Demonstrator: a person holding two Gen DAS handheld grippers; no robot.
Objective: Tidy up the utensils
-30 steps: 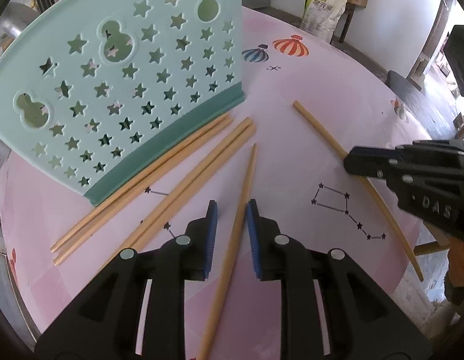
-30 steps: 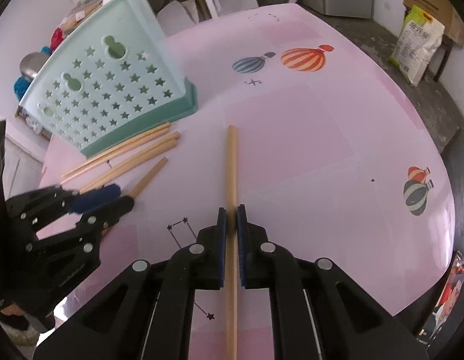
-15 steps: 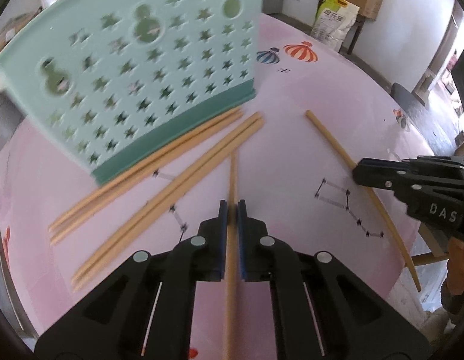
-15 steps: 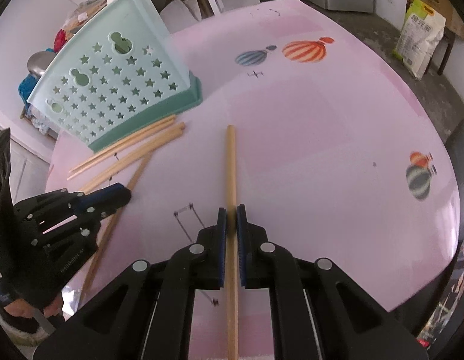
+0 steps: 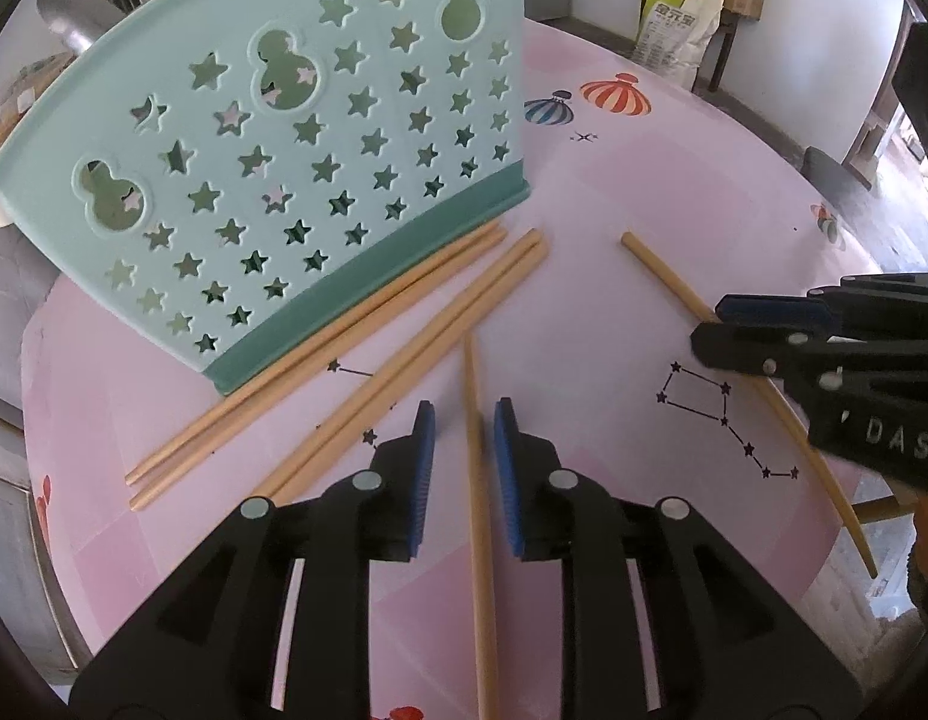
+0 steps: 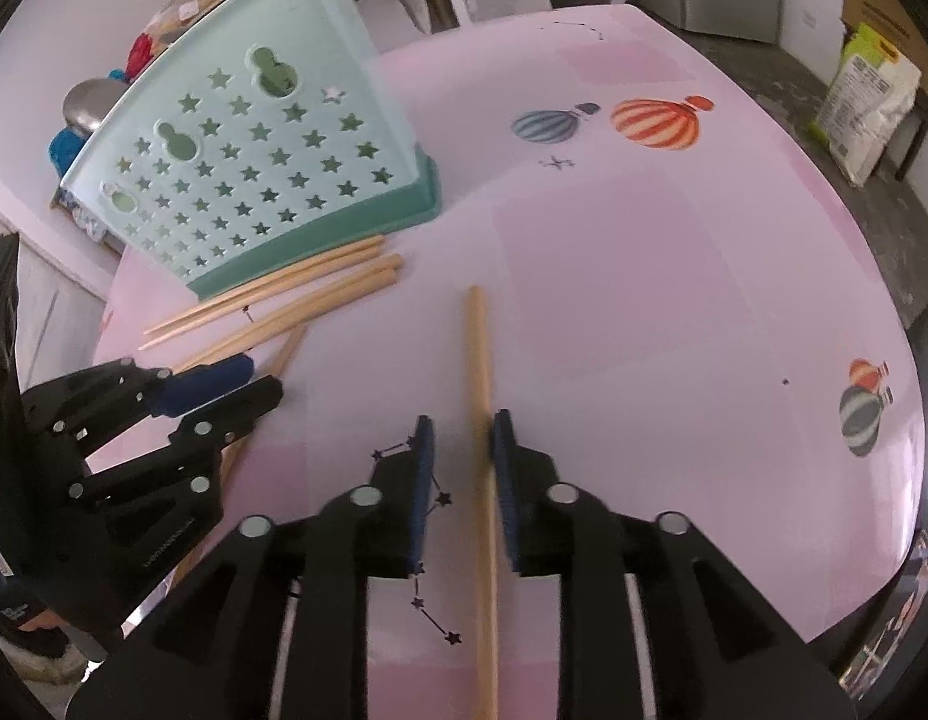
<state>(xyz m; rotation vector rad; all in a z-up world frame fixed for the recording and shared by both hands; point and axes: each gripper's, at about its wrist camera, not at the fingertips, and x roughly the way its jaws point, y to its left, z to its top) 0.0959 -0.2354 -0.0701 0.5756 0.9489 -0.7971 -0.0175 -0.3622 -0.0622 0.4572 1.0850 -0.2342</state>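
Observation:
Several wooden chopsticks lie on a pink table [image 5: 614,192]. A mint basket [image 5: 272,138] with star holes stands at the back left; it also shows in the right wrist view [image 6: 254,162]. My left gripper [image 5: 464,420] is open, its blue pads on either side of one chopstick [image 5: 479,480] that lies on the table. My right gripper [image 6: 461,432] is open around another chopstick [image 6: 479,372]. Two pairs of chopsticks [image 5: 356,324] lie by the basket's base.
The right gripper [image 5: 764,330] shows at the right in the left wrist view. The left gripper [image 6: 218,384] shows at the left in the right wrist view. The table's edge is near on the right. A sack [image 5: 680,24] and boxes stand beyond the table.
Half a second ago both grippers were shut on their chopsticks. Now both have opened and each chopstick lies between the open pads.

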